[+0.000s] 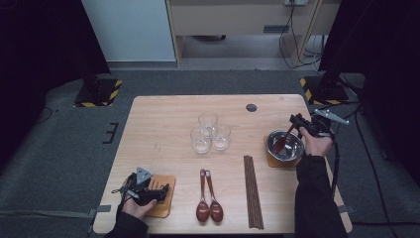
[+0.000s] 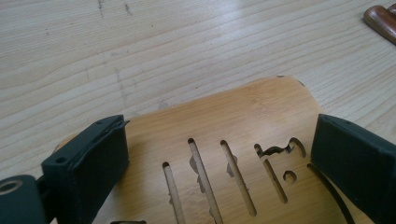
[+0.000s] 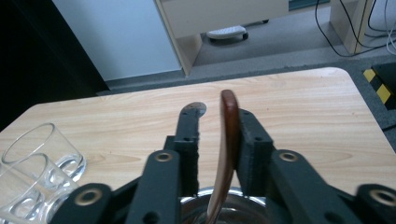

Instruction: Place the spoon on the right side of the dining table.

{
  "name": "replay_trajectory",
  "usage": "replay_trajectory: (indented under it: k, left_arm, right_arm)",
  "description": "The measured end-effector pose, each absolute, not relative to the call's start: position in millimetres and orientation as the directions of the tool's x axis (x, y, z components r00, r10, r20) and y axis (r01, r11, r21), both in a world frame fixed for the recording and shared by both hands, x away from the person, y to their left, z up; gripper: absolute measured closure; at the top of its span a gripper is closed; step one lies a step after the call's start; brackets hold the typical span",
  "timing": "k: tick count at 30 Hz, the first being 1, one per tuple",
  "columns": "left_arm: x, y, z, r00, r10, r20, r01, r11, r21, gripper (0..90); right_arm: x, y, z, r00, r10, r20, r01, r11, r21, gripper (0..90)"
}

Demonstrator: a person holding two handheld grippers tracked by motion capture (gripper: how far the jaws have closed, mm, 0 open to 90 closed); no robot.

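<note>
Both grippers (image 1: 148, 191) (image 1: 303, 125) are matte black with blocky jaws, round brass-ringed screw holes, a grey triangular plate on top and black cables trailing off. Person's wearing dark sleeves (image 1: 317, 198).

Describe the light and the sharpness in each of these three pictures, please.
High view: table evenly lit, both sides of the room black. Left gripper view: wood grain sharp, near jaws soft. Right gripper view: spoon handle glossy and sharp, glasses slightly blurred at the edge.

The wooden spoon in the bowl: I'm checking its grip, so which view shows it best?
The right gripper view: the wooden spoon stands between the jaws, a gap on one side. The high view shows it small, leaning in the steel bowl.
</note>
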State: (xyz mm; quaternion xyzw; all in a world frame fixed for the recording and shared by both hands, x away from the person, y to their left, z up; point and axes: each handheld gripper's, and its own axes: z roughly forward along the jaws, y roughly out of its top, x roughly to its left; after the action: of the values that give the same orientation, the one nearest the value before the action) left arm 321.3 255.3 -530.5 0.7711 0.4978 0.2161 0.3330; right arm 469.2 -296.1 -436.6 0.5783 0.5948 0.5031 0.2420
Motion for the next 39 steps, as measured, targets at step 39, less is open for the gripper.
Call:
replay_trajectory:
  k: [39]
  left_arm:
    - [321.1,255.0,-530.7,0.408,0.913,0.002,0.624,-0.28,0.73,3.0]
  right_arm:
    - [454.2,-322.2,-456.6,-0.163,0.954,0.251,0.527,-0.13,0.84,39.5]
